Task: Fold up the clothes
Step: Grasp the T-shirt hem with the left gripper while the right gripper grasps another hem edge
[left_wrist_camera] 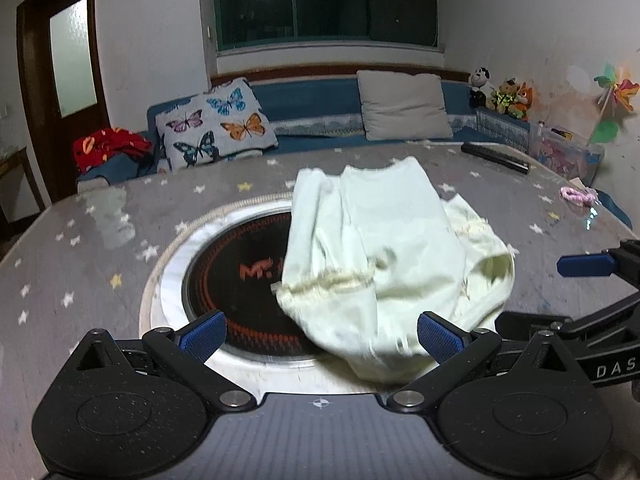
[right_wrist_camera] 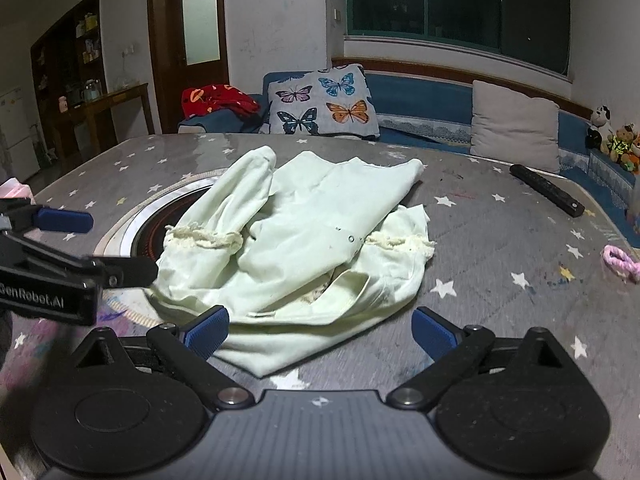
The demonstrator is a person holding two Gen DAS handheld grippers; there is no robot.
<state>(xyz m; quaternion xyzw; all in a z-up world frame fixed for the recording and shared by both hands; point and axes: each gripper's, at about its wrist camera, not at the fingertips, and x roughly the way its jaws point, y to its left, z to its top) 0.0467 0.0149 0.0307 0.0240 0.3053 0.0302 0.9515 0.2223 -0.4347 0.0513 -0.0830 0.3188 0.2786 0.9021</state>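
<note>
pale green shorts (right_wrist_camera: 304, 232) heaped on table (right_wrist_camera: 500, 232), partly over round burner plate (right_wrist_camera: 160, 216), legs doubled and frayed hems up; not yet flat, so probably need spreading before any fold. left gripper (left_wrist_camera: 322, 332) low at near edge of cloth, jaws apart, nothing between, likely lined up to take the hem. right gripper (right_wrist_camera: 320, 332) likewise spread wide and empty, fabric corner lying between its pads (right_wrist_camera: 206, 332), seemingly ready to pinch. black remote (right_wrist_camera: 546, 191) well apart, out of the way.
</note>
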